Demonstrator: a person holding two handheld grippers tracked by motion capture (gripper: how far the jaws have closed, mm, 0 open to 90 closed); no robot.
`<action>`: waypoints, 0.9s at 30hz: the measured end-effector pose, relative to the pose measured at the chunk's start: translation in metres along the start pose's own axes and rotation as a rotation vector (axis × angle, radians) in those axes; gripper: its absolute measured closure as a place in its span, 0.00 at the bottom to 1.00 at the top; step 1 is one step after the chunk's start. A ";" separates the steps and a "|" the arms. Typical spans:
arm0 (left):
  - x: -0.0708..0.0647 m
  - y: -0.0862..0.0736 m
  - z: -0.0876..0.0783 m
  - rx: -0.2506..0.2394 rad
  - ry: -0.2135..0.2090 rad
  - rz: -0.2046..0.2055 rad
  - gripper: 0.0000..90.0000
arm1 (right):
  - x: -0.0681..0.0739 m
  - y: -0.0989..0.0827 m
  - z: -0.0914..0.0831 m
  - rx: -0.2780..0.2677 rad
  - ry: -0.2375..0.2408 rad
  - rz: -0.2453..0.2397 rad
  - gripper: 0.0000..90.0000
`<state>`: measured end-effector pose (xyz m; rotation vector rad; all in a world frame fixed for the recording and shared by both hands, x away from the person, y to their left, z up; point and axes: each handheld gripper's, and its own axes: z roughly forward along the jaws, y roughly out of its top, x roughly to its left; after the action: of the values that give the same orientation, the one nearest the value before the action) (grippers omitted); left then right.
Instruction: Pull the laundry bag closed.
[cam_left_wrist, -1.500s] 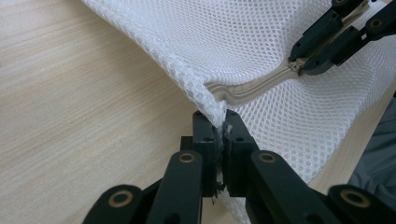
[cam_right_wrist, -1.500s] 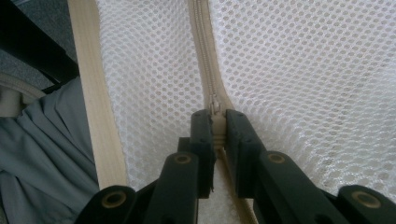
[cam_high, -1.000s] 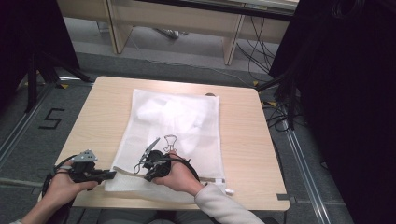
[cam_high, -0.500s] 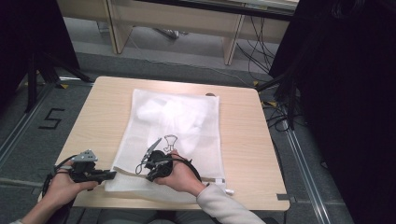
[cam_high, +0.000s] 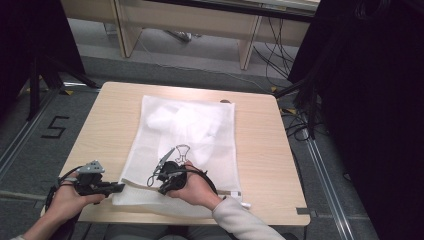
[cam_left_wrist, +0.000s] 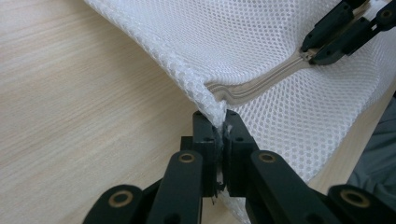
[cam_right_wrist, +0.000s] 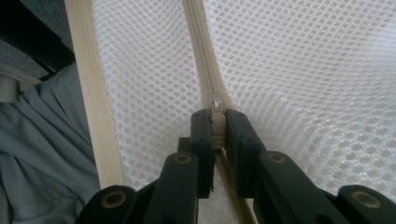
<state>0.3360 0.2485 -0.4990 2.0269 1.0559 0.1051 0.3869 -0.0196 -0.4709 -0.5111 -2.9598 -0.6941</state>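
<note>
White mesh, soft and open-weave, made up the laundry bag (cam_high: 190, 145) that lay flat along the middle of the pale wooden table (cam_high: 260, 165), with white clothing bunched inside toward its far end. I had my left gripper (cam_left_wrist: 218, 140) clamped tight on the near-left corner of the bag, where the beige zipper tape (cam_left_wrist: 261, 81) met the folded hem. My right gripper (cam_right_wrist: 215, 128) was pinched shut on the small metal zipper pull (cam_right_wrist: 215, 103), partway along the near edge of the bag.

To do this well, I judged that the left grip had to anchor the corner and keep the tape taut, because slack mesh would buckle ahead of the slider and jam it. The right gripper needed to draw straight along the line of the teeth, low and level, not upward, or the thin pull tab might slip from the pads.

Honeycomb holes gave the fabric a springy, limp feel; it sagged in a soft curve between my two grips. The zipper tape was ribbed, flat and stiffer than the net.
</note>
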 end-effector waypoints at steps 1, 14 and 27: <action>0.000 -0.001 0.001 -0.013 0.005 -0.005 0.95 | 0.000 0.000 0.000 0.001 -0.001 0.002 0.92; 0.000 0.000 0.001 -0.016 0.005 -0.001 0.95 | -0.001 -0.003 -0.003 -0.001 0.004 -0.008 0.92; 0.000 0.000 0.001 -0.014 0.007 -0.003 0.95 | -0.001 -0.007 -0.007 0.002 0.000 -0.005 0.92</action>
<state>0.3358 0.2481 -0.4995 2.0141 1.0598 0.1175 0.3857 -0.0287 -0.4678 -0.5043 -2.9624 -0.6912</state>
